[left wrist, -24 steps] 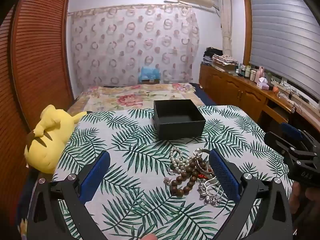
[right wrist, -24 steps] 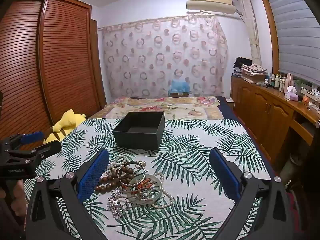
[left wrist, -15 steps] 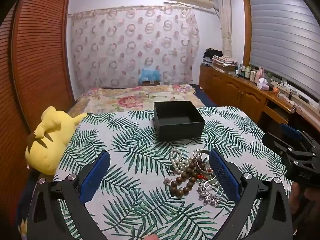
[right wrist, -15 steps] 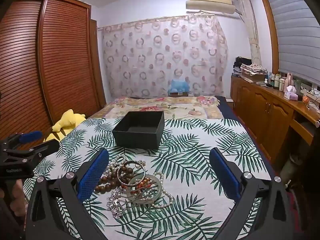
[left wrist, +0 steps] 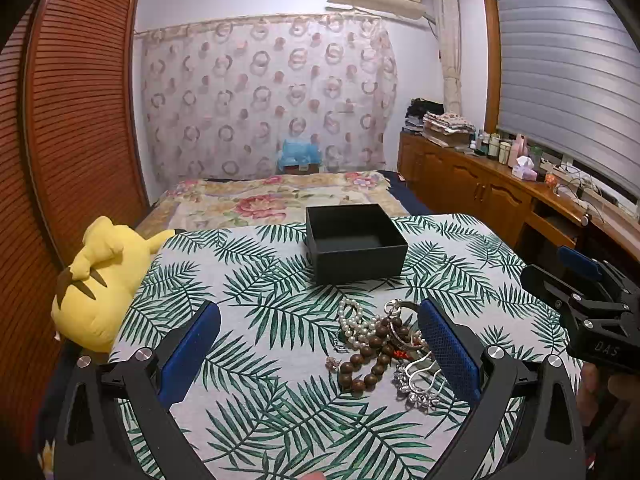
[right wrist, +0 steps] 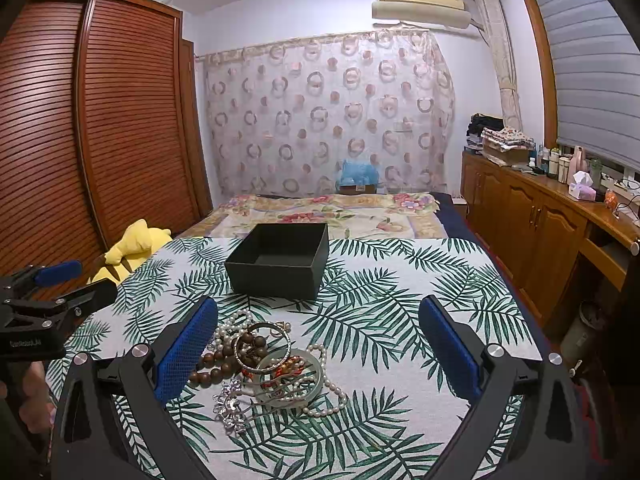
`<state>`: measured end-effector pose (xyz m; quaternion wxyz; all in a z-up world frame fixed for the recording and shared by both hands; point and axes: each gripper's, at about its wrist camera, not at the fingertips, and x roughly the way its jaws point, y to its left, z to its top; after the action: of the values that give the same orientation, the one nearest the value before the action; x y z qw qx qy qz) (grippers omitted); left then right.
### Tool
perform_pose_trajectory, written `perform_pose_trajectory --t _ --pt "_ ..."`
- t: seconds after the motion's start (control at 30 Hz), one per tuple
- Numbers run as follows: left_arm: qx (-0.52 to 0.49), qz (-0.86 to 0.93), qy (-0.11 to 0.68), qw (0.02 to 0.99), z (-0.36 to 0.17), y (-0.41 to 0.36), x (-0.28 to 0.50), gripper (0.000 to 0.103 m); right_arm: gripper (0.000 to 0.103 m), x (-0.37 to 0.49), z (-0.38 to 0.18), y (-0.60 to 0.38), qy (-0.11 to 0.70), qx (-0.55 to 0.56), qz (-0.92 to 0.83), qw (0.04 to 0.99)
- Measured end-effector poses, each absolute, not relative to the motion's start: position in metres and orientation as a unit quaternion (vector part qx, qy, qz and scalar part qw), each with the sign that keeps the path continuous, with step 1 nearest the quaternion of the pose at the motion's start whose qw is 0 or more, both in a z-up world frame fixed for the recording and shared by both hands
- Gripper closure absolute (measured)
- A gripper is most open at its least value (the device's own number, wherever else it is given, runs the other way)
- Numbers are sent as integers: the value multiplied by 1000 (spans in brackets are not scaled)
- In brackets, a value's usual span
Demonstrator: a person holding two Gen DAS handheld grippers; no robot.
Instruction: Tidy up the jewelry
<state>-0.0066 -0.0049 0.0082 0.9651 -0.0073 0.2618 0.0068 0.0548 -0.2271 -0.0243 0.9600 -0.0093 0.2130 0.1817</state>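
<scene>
Very little has changed over the last moment: both views sit almost exactly where they did a short while ago, with only a slight drift of the left wrist camera, so the work on the jewelry has not really begun. The left gripper (left wrist: pixel 319 342) hangs with its blue pads spread wide and nothing between them, low over the palm-leaf tablecloth (left wrist: pixel 248 280). The right gripper (right wrist: pixel 318 344) is likewise spread wide and holding nothing. The pile of jewelry (left wrist: pixel 384 344) lies tangled on the cloth, untouched and in the same heap as before: a brown wooden bead bracelet (left wrist: pixel 366 364), a pearl strand (left wrist: pixel 352 318), a silver chain (left wrist: pixel 418 380) and, clearer in the right wrist view, a metal bangle (right wrist: pixel 262 346) over a pale green bangle (right wrist: pixel 292 380). In the left view the pile sits close to that gripper's right-hand finger; in the right view it sits close to that gripper's left-hand finger, so it lies between the two tools. The black box (left wrist: pixel 354 246) stands open and seemingly empty further back on the table, apart from the pile. A yellow plush toy (left wrist: pixel 100 280) rests at the table's left edge. My reading is that this is a pause before the first pick, and every piece still has to go into the box.
</scene>
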Motion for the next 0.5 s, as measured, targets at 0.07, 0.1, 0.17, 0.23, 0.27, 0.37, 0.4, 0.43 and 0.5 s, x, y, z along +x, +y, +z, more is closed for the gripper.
perform_pose_trajectory --t 0.07,0.1,0.17,0.23,0.27,0.37,0.4,0.43,0.5 --pt "-7 6 261 965 7 -4 -6 8 2 55 -24 -227 213 -9 182 960" --pt "-7 7 262 965 7 -5 -6 8 2 55 -24 -227 213 -9 182 960" --pt "-7 6 261 965 7 -4 -6 8 2 55 -24 -227 213 -9 181 960" --pt "-8 7 261 965 7 -5 -6 8 2 55 -24 -227 213 -9 181 960" --pt "-7 7 261 965 7 -5 -6 8 2 55 -24 -227 213 -9 181 960" --pt "-8 6 260 965 6 -4 -6 8 2 55 -24 -227 213 -9 182 960" --pt "-8 6 261 965 6 -4 -6 8 2 54 -24 -227 212 -9 182 960" --pt "-8 6 261 965 7 -5 -6 8 2 55 -24 -227 212 -9 182 960" --pt "-8 6 261 965 6 -4 -6 8 2 55 -24 -227 212 -9 181 960"
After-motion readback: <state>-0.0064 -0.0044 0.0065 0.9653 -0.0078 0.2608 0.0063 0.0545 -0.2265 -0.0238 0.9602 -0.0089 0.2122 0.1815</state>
